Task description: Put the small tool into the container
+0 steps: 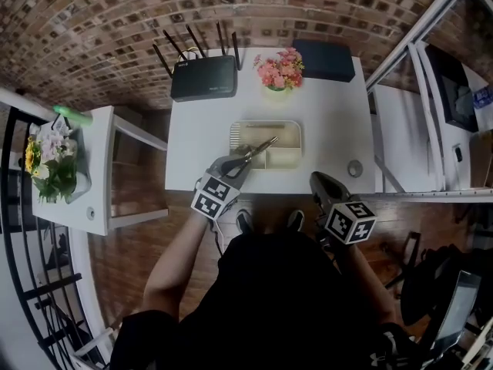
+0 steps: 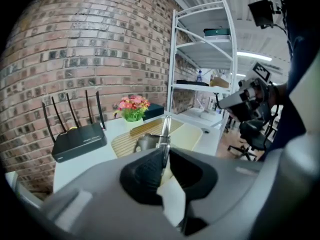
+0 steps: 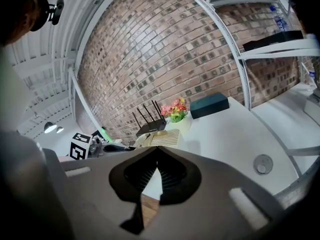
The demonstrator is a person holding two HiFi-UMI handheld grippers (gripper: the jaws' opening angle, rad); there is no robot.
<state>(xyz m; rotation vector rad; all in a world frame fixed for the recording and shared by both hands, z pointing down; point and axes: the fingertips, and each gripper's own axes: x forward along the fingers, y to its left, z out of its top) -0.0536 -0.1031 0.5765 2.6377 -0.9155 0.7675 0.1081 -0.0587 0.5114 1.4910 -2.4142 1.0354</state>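
A slim metal small tool [image 1: 258, 149] sticks out of my left gripper [image 1: 240, 159] and reaches over the near left part of the cream divided container [image 1: 266, 124]. In the left gripper view the tool [image 2: 164, 134] sits between the pads of the left gripper [image 2: 165, 151], which is shut on it. Its tip points at the container [image 2: 187, 136], and I cannot tell whether the tip touches it. My right gripper [image 1: 320, 179] hangs at the table's front edge, right of the container. In its own view the right gripper [image 3: 157, 165] is shut with nothing between its jaws.
At the back of the white table [image 1: 331, 122] stand a black router [image 1: 202, 77], a pot of pink flowers [image 1: 279, 69] and a dark box [image 1: 323, 60]. A small round disc [image 1: 354, 168] lies front right. A side table [image 1: 100, 199] stands left and a metal shelf rack [image 1: 416, 45] right.
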